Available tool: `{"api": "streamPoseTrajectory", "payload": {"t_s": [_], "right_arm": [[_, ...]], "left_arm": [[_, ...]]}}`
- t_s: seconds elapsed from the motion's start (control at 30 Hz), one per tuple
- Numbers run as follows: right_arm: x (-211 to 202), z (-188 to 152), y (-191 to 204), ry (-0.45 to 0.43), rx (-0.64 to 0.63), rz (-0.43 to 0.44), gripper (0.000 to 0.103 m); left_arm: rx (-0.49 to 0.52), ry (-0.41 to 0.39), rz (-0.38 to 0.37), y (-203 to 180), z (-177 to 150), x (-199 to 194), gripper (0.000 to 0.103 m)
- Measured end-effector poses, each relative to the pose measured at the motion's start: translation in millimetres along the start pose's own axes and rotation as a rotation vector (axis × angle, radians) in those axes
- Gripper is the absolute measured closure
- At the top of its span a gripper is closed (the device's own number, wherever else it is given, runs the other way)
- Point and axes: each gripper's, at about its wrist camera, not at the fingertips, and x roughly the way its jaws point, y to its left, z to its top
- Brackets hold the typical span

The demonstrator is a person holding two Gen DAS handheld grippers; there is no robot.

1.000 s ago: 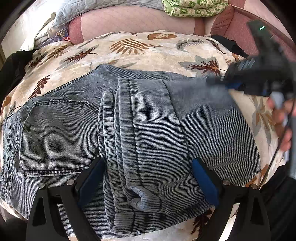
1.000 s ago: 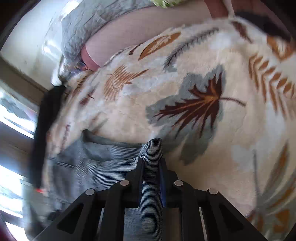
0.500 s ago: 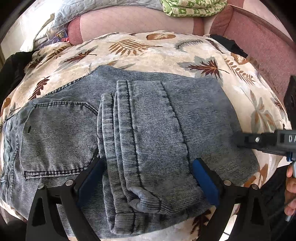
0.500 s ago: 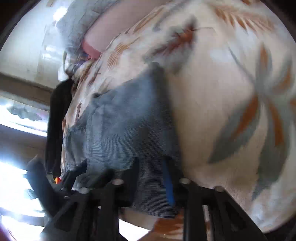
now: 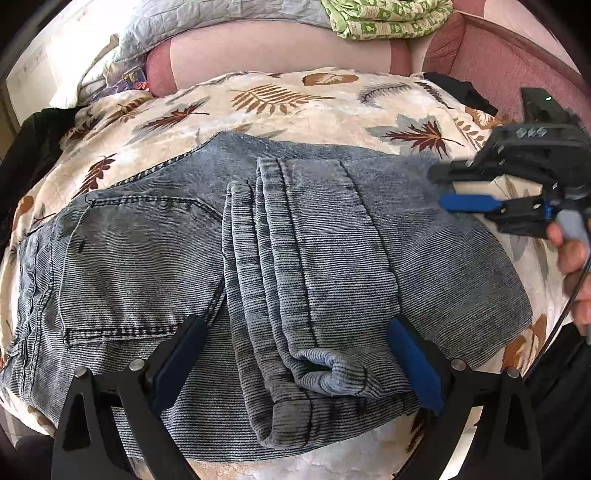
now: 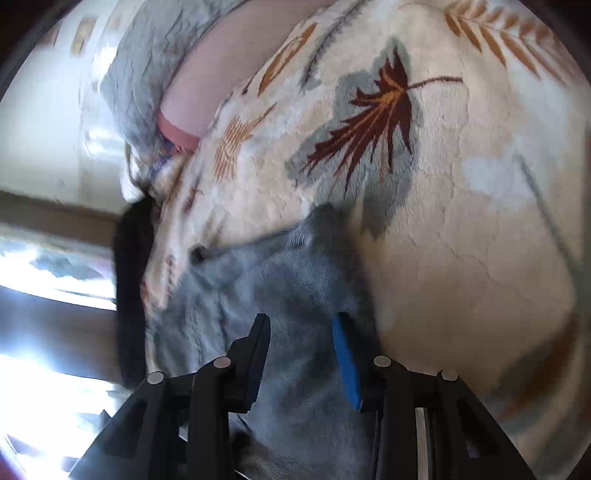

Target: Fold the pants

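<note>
- Pants [image 5: 280, 266], grey-blue ribbed denim, lie folded on a bed, on top of a cream leaf-print blanket [image 5: 288, 99]; seat part with a back pocket [image 5: 136, 266] sits on the left, legs folded over into a stacked bundle in the middle, hems rolled at the near edge.
- Folded right part of pants spreads flat toward the blanket's right side; its far right corner reaches up to the right hand-held gripper.
- Left hand-held gripper [image 5: 295, 365] hovers over the near edge of pants, jaws wide, blue pads either side of the leg bundle, not pressing on it.
- Right hand-held gripper [image 6: 303, 354] at the far right corner of pants [image 6: 288, 295]; jaws are opening, denim seen between the pads, pads apart from the cloth as far as the blurred right wrist view shows.
- Same right hand-held gripper [image 5: 465, 188] shows at the right edge of the left wrist view, blue pad visible, a person's hand [image 5: 576, 266] on its handle with a thin cable running down beside it.
- Around: pink headboard cushion [image 5: 280, 51] behind the blanket, grey quilt [image 5: 207, 22] over its top left, green patterned cloth [image 5: 388, 18] folded on top at right.
- Black cloth [image 5: 29, 155] hangs off the bed's left side; another dark piece [image 5: 461, 92] at the blanket's far right corner.
- Nothing lies on the pants themselves.
- Bright window light at left in the right wrist view, details washed out.
</note>
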Motion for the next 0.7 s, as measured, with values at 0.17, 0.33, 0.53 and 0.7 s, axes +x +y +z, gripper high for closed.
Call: {"api": "streamPoseTrajectory", "payload": {"t_s": [0.17, 0.33, 0.53, 0.7], "right_arm": [[-41, -35, 10, -0.031, -0.027, 0.044, 0.063], [-31, -67, -16, 0.038, -0.019, -0.004, 0.056], [-56, -41, 22, -0.004, -0.077, 0.016, 0.056], [-32, 10, 30, -0.028, -0.044, 0.043, 0.055]], "left_arm": [[0.004, -0.025, 0.001, 0, -4, -1, 0.003], [0.003, -0.030, -0.006, 0, -2, 0, 0.003], [-0.018, -0.126, -0.037, 0, 4, -30, 0.003], [0.017, -0.023, -0.010, -4, -1, 0, 0.003]]}}
